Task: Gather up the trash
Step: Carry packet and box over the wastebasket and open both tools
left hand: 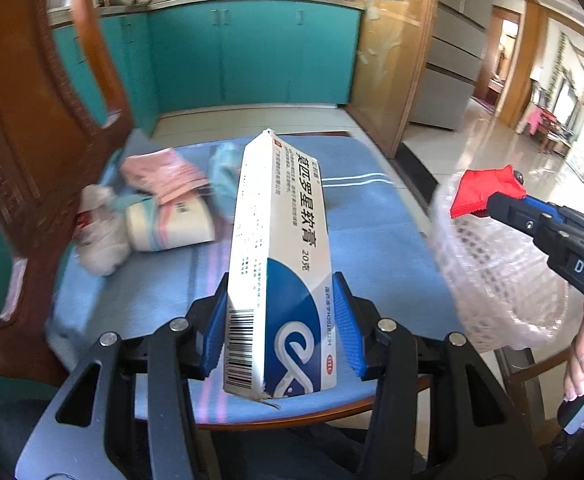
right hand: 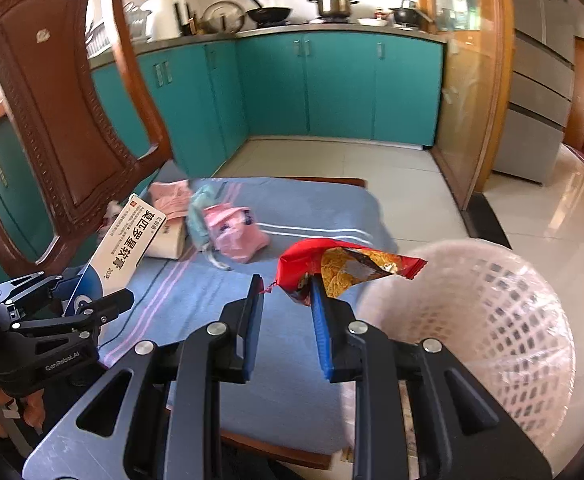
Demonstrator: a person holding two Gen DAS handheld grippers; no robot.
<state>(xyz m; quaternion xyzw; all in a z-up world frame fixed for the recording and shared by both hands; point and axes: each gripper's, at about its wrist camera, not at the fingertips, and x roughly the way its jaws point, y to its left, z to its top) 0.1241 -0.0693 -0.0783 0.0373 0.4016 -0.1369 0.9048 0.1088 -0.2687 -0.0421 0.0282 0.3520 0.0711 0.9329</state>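
My left gripper [left hand: 279, 300] is shut on a long white and blue ointment box [left hand: 275, 248] and holds it above the blue cushion [left hand: 372, 232]; the box also shows in the right wrist view [right hand: 127, 240]. In the right wrist view my right gripper [right hand: 285, 284] stands open, with a red snack wrapper [right hand: 344, 266] hanging at its right finger, beside a white plastic basket [right hand: 476, 320]. The wrapper [left hand: 484, 192] and basket [left hand: 500, 276] also show in the left wrist view. Pink packets [right hand: 235, 232], a tissue pack [left hand: 171, 224] and crumpled paper [left hand: 99, 240] lie on the cushion.
The cushion lies on a wooden chair with a carved back [right hand: 63, 112] at the left. Teal kitchen cabinets [right hand: 332, 88] stand behind, with tiled floor [right hand: 532, 216] and a wooden door frame [right hand: 492, 80] to the right.
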